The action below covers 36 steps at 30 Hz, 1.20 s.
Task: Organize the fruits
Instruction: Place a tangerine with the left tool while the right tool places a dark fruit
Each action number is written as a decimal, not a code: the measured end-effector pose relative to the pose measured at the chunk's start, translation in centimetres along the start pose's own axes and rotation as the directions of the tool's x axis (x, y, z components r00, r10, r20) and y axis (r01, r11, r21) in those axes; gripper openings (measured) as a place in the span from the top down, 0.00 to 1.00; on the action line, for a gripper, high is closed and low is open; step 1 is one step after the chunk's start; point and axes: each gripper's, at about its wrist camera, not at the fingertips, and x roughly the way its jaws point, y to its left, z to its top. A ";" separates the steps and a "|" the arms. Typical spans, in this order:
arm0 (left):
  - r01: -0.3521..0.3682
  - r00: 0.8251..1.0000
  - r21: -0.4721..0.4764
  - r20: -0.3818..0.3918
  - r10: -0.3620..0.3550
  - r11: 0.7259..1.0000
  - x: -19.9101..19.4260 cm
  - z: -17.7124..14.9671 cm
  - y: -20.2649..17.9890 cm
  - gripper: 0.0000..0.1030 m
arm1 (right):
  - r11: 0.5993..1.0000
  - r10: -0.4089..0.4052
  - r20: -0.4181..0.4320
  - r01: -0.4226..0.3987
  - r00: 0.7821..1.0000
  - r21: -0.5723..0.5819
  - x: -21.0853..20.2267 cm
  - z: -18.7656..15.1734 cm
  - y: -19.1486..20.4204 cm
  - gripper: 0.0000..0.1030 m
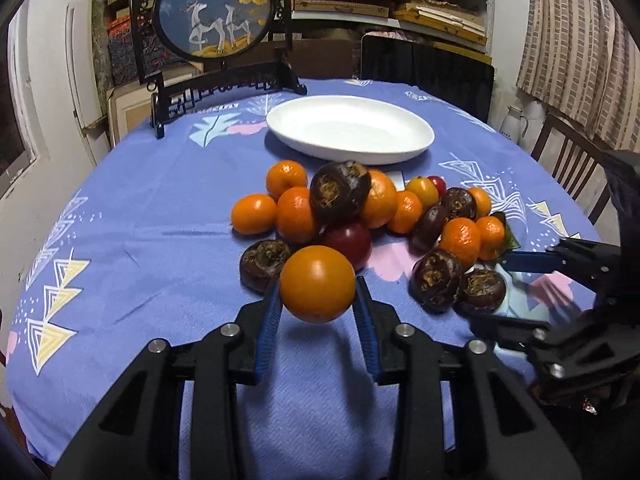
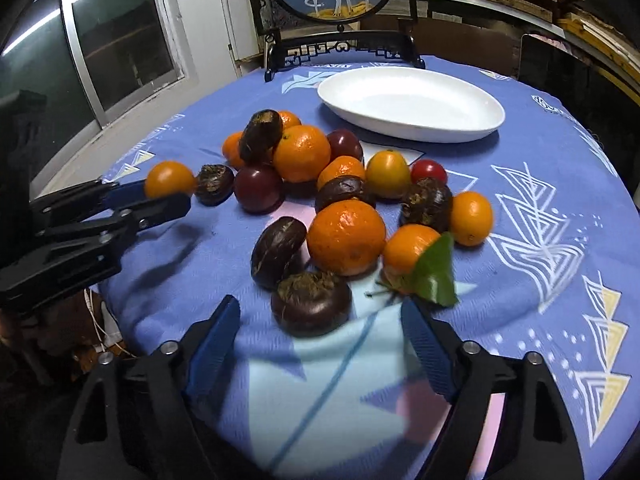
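An orange fruit (image 1: 317, 284) is clamped by the left gripper (image 1: 318, 304) at lower centre; the white dish (image 1: 416, 152) lies straight ahead, toward the upper centre, past the pile; the right gripper (image 2: 320, 316), jaws apart, is nearer a dark chestnut (image 2: 311, 303).

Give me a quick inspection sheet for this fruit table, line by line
Surface: round table under a blue patterned tablecloth.
Job's things: white oval dish with nothing in it; loose pile of tangerines, small tomatoes and dark brown water chestnuts in front of it.
Clutter: green leaf among the fruit.
Grippers: left gripper shut on an orange tomato; right gripper open around a water chestnut, pads apart from it.
Cables: pale cord below the table edge.
Surroundings: framed deer screen, shelves, window, chairs.
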 end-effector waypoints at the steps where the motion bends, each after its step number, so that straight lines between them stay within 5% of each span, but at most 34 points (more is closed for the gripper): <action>1: 0.001 1.000 -0.002 -0.004 -0.001 1.000 0.2 -0.1 0.1 0.66 | 1.000 -0.004 -0.002 0.004 1.000 -0.007 0.2 0.1 0.2 0.29; 5: 0.005 1.000 -0.011 -0.015 -0.006 1.000 0.7 -0.4 0.5 0.66 | 0.999 -0.007 -0.029 0.007 1.000 -0.031 1.1 0.3 0.5 0.58; 14: 0.028 0.999 -0.031 -0.016 -0.028 0.999 0.9 0.0 1.1 0.66 | 0.999 0.042 -0.031 -0.042 0.999 -0.006 -0.2 0.3 -0.2 0.58; 19: 0.035 0.999 -0.012 0.023 -0.035 0.999 0.5 1.8 1.2 0.66 | 0.988 0.144 0.063 -0.146 0.988 0.041 -4.2 2.5 -2.3 0.58; 23: 0.082 0.996 -0.009 0.038 -0.081 0.997 1.3 5.3 1.3 0.66 | 0.978 0.139 0.119 -0.155 0.983 0.138 -4.9 5.4 -6.1 0.58; 28: 0.120 0.992 0.019 0.028 -0.121 0.993 4.1 10.6 0.7 0.66 | 0.945 0.127 0.124 -0.158 0.984 0.287 -2.5 10.7 -11.4 0.58; 36: 0.121 0.982 0.031 -0.151 -0.115 0.992 14.7 18.5 -0.6 0.66 | 0.913 0.114 0.014 -0.110 0.993 0.394 6.5 17.2 -16.9 0.58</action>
